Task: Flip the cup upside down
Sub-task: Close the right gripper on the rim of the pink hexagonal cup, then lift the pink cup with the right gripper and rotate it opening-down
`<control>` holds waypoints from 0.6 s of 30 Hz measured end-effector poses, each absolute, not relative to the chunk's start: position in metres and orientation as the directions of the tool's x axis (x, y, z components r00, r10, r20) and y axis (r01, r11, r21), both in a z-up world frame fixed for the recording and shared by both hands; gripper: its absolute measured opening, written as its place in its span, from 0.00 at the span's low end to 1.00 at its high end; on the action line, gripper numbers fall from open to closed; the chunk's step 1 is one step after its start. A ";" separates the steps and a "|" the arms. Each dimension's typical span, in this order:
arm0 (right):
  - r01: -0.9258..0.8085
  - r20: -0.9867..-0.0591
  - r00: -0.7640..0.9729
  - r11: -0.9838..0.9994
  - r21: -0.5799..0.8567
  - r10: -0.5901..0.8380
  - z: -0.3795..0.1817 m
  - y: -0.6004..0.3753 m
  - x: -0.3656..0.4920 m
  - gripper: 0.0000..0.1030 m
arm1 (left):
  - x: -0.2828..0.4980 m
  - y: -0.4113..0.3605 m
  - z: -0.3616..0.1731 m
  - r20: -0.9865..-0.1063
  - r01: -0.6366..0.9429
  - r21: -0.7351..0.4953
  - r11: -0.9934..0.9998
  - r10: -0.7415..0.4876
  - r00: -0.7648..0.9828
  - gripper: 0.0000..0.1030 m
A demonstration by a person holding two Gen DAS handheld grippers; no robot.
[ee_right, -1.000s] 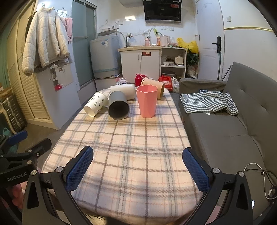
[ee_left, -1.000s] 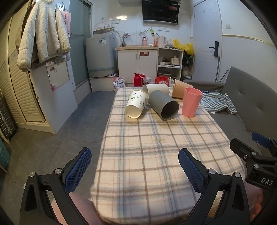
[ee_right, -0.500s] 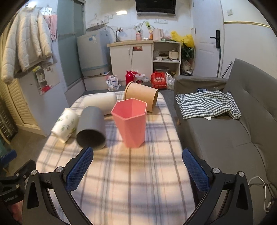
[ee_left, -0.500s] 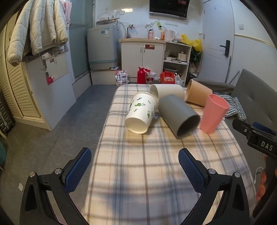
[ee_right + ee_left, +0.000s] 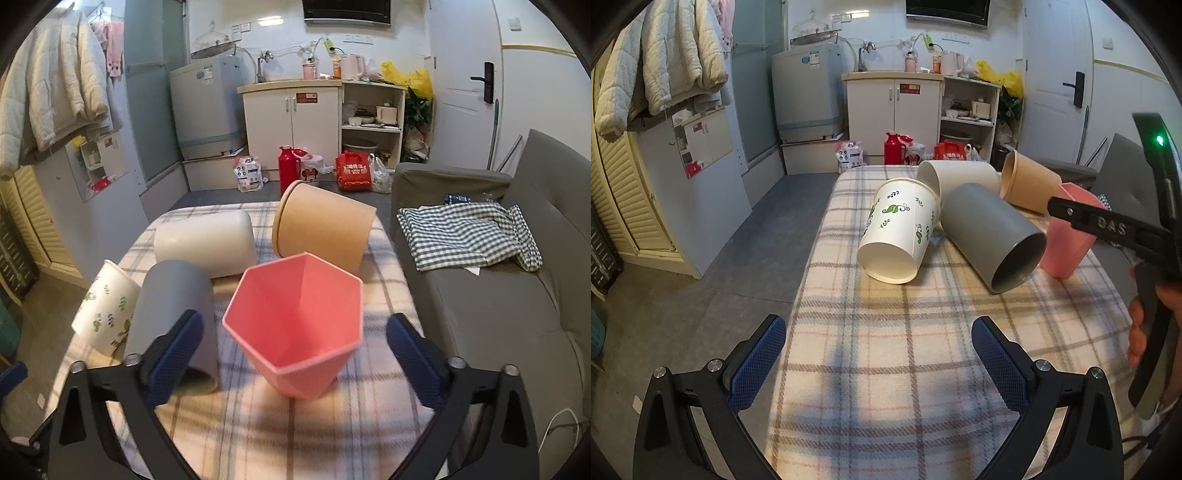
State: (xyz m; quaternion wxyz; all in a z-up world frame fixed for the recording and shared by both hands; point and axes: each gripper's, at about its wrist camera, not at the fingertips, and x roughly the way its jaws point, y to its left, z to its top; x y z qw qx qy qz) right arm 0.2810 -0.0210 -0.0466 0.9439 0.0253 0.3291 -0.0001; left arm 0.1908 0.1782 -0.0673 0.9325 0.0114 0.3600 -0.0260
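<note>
A pink hexagonal cup (image 5: 295,328) stands upright, mouth up, on the plaid-covered table (image 5: 314,435). My right gripper (image 5: 295,354) is open, its blue pads on either side of the cup, not touching it. In the left wrist view the pink cup (image 5: 1067,236) is at the right, partly hidden by the right gripper's body. My left gripper (image 5: 879,365) is open and empty over the table's near part. A white leaf-print cup (image 5: 897,232), a grey cup (image 5: 993,232), a white cup (image 5: 960,177) and a tan cup (image 5: 1030,184) lie on their sides.
A grey sofa (image 5: 498,314) with a checked cloth (image 5: 469,229) runs along the table's right side. The table's left edge drops to the floor (image 5: 738,258). Cabinets, a washing machine and red bottles stand beyond the far end.
Both grippers have moved forward toward the cups. The right gripper has closed in until its open fingers flank the pink cup. The cups have not moved.
</note>
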 end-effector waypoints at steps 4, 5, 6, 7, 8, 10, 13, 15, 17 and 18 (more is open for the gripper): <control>0.020 -0.623 0.782 0.998 0.057 0.020 -0.047 -0.023 0.288 0.65 | 0.193 0.179 -0.070 -0.679 0.054 0.008 0.999 -0.034 0.733 1.00; 0.017 -0.626 0.780 0.998 0.057 0.023 -0.046 -0.023 0.288 0.65 | 0.193 0.179 -0.070 -0.680 0.050 0.009 0.999 -0.031 0.733 1.00; 0.013 -0.629 0.777 0.998 0.057 0.026 -0.045 -0.023 0.287 0.65 | 0.193 0.180 -0.070 -0.680 0.049 0.010 0.999 -0.030 0.733 1.00; 0.009 -0.627 0.778 0.998 0.057 0.028 -0.043 -0.023 0.285 0.65 | 0.193 0.180 -0.070 -0.678 0.049 0.011 0.999 -0.028 0.735 1.00; 0.008 -0.623 0.782 0.999 0.053 0.027 -0.040 -0.023 0.281 0.65 | 0.192 0.180 -0.069 -0.675 0.047 0.013 0.999 -0.026 0.737 1.00; 0.006 -0.613 0.790 0.999 0.040 0.020 -0.028 -0.022 0.268 0.65 | 0.189 0.180 -0.066 -0.670 0.044 0.012 0.999 -0.024 0.742 1.00; -0.001 -0.609 0.793 0.999 0.046 0.029 -0.009 -0.021 0.243 0.65 | 0.180 0.180 -0.060 -0.658 0.041 0.013 0.999 -0.023 0.753 1.00; -0.009 -0.613 0.789 0.999 0.051 0.038 0.002 -0.021 0.222 0.65 | 0.171 0.181 -0.053 -0.644 0.037 0.016 0.999 -0.017 0.765 1.00; -0.023 -0.622 0.781 0.999 0.046 0.046 0.013 -0.015 0.198 0.65 | 0.160 0.183 -0.044 -0.626 0.033 0.013 0.999 -0.018 0.779 1.00; -0.030 -0.630 0.775 0.999 0.041 0.049 0.017 -0.012 0.185 0.65 | 0.155 0.184 -0.040 -0.620 0.032 0.011 0.999 -0.018 0.784 1.00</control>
